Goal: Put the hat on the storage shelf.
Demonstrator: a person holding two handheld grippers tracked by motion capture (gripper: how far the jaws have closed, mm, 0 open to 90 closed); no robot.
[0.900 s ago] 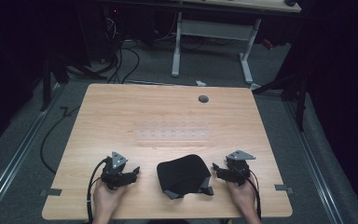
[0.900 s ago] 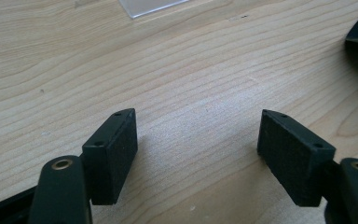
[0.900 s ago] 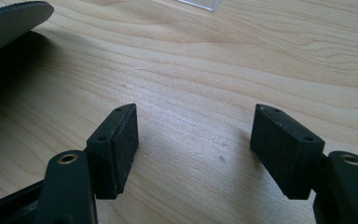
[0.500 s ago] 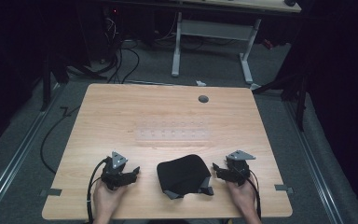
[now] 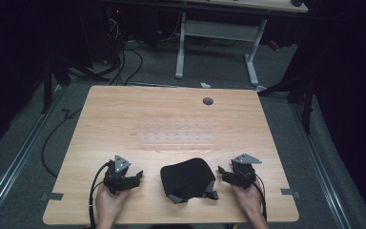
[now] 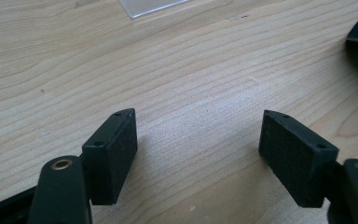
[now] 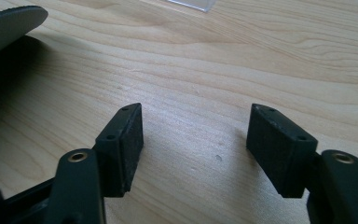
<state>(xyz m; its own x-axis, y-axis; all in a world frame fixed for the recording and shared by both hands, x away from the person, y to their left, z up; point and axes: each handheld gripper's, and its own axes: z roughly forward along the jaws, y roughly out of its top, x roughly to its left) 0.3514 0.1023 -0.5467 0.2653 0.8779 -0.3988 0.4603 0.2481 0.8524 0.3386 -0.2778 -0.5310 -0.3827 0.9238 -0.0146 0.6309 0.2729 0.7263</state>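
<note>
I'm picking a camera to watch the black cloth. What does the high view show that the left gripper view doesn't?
High view alone: the whole black cloth lying between the left gripper and right gripper, both hands, the table's edges and grey grommet, the floor beyond. Left gripper view alone: its pads up close, spread wide over bare wood. Both: the wooden tabletop, the clear sheet, and the cloth, just a corner in the gripper view.

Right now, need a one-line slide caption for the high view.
Left gripper and right gripper, both open, rest on the wooden table flanking a black cap.
</note>
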